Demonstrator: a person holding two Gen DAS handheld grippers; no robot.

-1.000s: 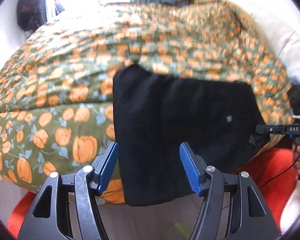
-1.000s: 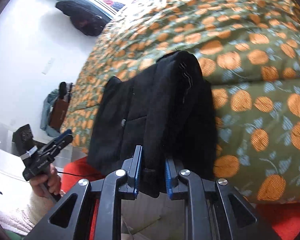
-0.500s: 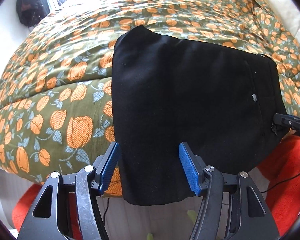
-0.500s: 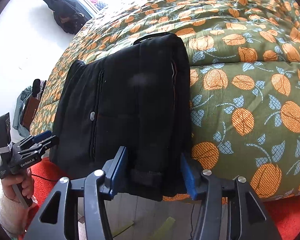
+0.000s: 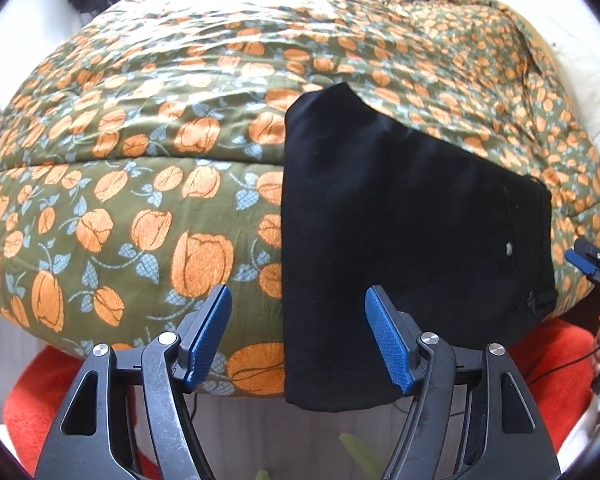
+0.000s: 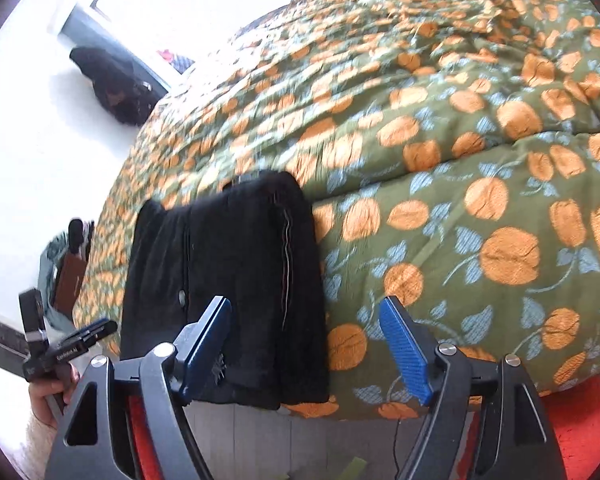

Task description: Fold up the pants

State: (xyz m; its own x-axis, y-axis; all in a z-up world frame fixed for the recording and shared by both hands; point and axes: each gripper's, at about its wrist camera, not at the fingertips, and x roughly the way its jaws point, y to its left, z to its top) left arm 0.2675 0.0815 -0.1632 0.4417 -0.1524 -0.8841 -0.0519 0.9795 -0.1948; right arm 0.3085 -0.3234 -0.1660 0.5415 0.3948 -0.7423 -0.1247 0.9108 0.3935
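Note:
The black folded pants (image 5: 412,232) lie on the bed's near edge, and their lower end hangs over the side. My left gripper (image 5: 298,308) hovers before their left edge with its jaws opening. That edge runs between the blue pads (image 5: 210,332) and neither pad presses on it. In the right wrist view the pants (image 6: 236,280) sit left of centre. My right gripper (image 6: 306,312) has its jaws opening too, with the pants' right edge loose between them. Each gripper shows at the rim of the other's view: the right gripper (image 5: 592,264) and the left gripper (image 6: 96,330).
A green duvet with orange tulips (image 5: 140,200) covers the whole bed. A red rug (image 5: 32,400) lies on the pale floor below the bed's edge. A white pillow (image 5: 572,60) is at the far right. A dark bag (image 6: 116,88) sits by the window.
My right gripper, earlier shut on the pants' folded end, has opened wide and let go. The pants now rest flat on the bed. My left gripper has shifted left.

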